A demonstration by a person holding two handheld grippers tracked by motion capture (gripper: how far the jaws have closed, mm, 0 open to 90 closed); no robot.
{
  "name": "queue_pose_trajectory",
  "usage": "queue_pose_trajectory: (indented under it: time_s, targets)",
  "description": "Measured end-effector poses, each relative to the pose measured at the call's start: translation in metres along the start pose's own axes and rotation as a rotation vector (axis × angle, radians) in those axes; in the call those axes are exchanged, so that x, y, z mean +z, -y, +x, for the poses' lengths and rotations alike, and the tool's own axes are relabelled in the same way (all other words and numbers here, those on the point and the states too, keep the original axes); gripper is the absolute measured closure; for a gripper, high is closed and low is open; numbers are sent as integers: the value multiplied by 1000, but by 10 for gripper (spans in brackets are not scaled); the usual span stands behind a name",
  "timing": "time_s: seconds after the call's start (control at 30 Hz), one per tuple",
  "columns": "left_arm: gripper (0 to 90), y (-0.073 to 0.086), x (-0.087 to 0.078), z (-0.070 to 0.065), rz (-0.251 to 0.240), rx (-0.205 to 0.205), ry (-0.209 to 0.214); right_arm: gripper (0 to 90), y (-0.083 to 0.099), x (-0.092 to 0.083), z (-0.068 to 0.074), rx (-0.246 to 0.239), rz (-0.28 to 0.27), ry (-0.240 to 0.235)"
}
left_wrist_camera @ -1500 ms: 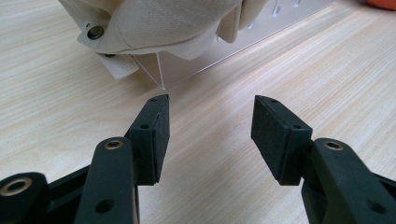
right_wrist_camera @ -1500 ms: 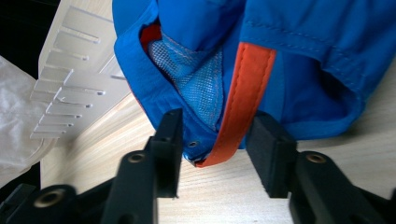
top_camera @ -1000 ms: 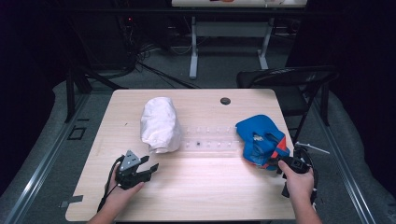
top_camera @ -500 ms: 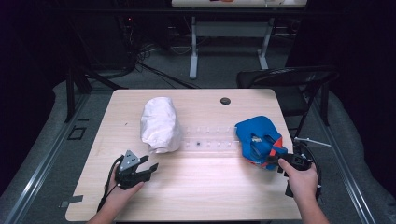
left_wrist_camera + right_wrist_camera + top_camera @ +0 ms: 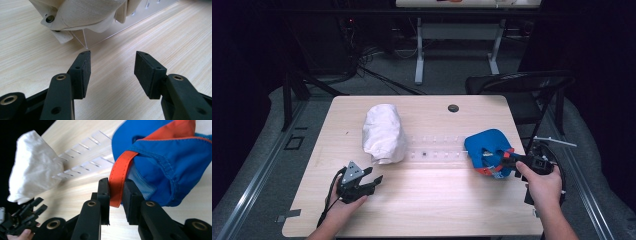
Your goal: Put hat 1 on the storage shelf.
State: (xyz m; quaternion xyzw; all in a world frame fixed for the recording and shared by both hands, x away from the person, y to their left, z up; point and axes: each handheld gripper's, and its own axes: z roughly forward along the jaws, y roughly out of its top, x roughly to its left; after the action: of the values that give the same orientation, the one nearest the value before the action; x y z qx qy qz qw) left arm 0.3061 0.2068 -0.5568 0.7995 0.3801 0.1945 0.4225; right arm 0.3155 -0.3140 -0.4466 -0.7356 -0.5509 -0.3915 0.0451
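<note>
A blue cap (image 5: 489, 145) with an orange strap (image 5: 120, 177) hangs tilted just above the table's right side. My right gripper (image 5: 507, 162) is shut on that strap; in the right gripper view the pads (image 5: 105, 192) pinch it from both sides. A white cap (image 5: 383, 132) sits over the left end of a clear slotted rack (image 5: 437, 147). My left gripper (image 5: 374, 176) rests open near the table's front left, with nothing between its jaws. In the left gripper view its fingertips (image 5: 83, 65) point at the white cap (image 5: 85, 12) and the rack's corner (image 5: 86, 41).
A small black round object (image 5: 453, 108) lies near the wooden table's (image 5: 432, 200) back edge. A dark folding chair (image 5: 522, 85) stands behind the right corner. A desk frame (image 5: 419, 50) and cables sit on the floor beyond.
My right gripper has risen with the blue cap's strap in it, so the cap has lifted and shifted a little. The left gripper and the white cap have stayed put.
</note>
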Motion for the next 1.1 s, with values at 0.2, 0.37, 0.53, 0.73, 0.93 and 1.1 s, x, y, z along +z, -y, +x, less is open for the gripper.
queue_pose_trajectory:
  time_s: [0.2,0.37,0.53,0.73,0.93,1.1]
  targets:
    - [477,0,-1,1,-3,-3,0,777,-15,-8,20,-23,-3,-14]
    - [478,0,-1,0,-6,-2,1,778,-25,-13,31,-12,3,-45]
    - [479,0,-1,1,-5,-3,1,778,-28,-17,35,-9,16,-92]
    - [481,-1,-1,0,-6,4,1,778,-26,-23,35,23,36,-182]
    - [481,0,0,-1,-5,0,1,779,-26,-29,34,44,32,-269]
    - [481,0,0,-1,-6,0,3,779,-30,-38,36,61,19,-362]
